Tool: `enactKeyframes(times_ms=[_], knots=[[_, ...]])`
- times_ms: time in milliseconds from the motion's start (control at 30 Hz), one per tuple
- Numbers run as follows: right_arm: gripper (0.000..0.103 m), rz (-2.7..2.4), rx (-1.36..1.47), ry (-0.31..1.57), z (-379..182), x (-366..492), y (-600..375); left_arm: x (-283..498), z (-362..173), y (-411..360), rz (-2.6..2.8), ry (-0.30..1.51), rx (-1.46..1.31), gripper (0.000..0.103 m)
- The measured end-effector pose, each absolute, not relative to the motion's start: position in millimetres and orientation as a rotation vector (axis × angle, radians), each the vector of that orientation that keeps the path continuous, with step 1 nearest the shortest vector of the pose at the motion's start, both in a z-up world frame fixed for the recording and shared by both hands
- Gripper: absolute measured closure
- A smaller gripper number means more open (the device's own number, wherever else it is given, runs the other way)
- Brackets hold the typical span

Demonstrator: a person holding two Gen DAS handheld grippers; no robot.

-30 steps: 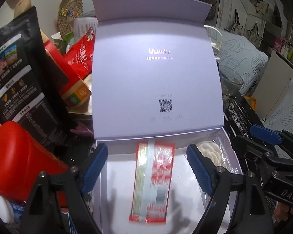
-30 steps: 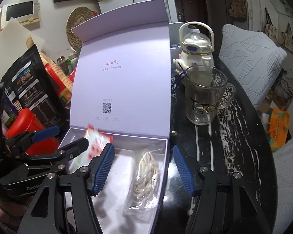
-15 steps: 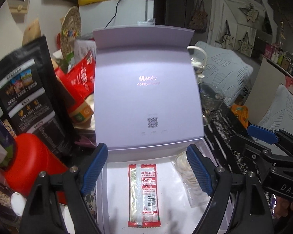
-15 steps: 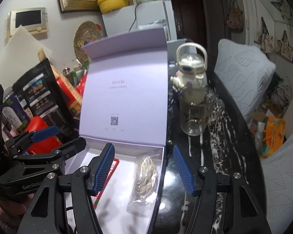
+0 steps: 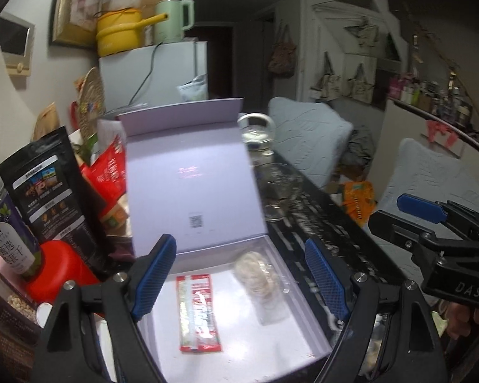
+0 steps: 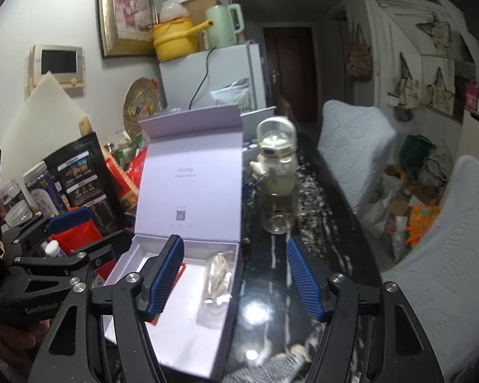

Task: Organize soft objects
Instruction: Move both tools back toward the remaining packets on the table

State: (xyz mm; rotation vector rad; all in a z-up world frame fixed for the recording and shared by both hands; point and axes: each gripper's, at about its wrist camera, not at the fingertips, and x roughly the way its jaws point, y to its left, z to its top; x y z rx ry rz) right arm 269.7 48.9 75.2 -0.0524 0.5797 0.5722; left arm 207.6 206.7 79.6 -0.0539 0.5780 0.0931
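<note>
Left wrist view. The left gripper [image 5: 241, 276] is held above the white box [image 5: 306, 325], its two blue-padded fingers [image 5: 153, 276] spread wide with nothing between them. Inside the box lie two items: one red snack packet [image 5: 198, 312], flat on the box floor below and between the fingers, slightly nearer the left one; and one clear bag of pale round slices [image 5: 262, 282], just to the right of the packet and apart from it, near the box's right wall. The box lid [image 5: 191, 175] stands upright behind them. The right gripper [image 5: 431, 233] shows at the right edge, over the dark marbled table [image 5: 332, 233]. To the left of the box stand one black pouch [image 5: 48, 191], one red container [image 5: 64, 274] and one purple-labelled jar [image 5: 9, 229].

Right wrist view. The right gripper [image 6: 234, 279] hangs over the box's right edge, its fingers [image 6: 303, 279] wide apart and empty. The clear bag [image 6: 218, 279] lies between the fingers, nearer the left one; only a strip of the red packet [image 6: 182, 269] shows beside the left finger. The left gripper [image 6: 79, 233] sits at the left of the box [image 6: 121, 271], its fingers apart. Behind the box, on the table [image 6: 287, 303], stand one glass mug [image 6: 277, 214] and one white kettle-shaped bottle [image 6: 276, 159].
</note>
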Motion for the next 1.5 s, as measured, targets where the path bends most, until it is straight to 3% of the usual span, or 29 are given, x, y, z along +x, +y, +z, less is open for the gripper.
enactKeyframes(times_ms=[67,267,1000,1500], knots=[[0.023,0.562,-0.055,0.558,81.3,258.9,38.1,201.5,82.7,198.1,0.080,0.574,-0.042,0.020],[0.012,0.508,-0.074,0.520,97.0,222.1,4.9,177.6,91.4,164.1,0.004,0.569,-0.016,0.020],[0.012,0.283,0.005,0.561,61.4,128.4,-126.5,112.4,73.7,45.4,-0.203,0.564,-0.005,0.020],[0.012,0.233,0.089,0.643,4.2,121.8,-178.3,132.0,7.3,8.1,-0.227,0.712,-0.020,0.020]])
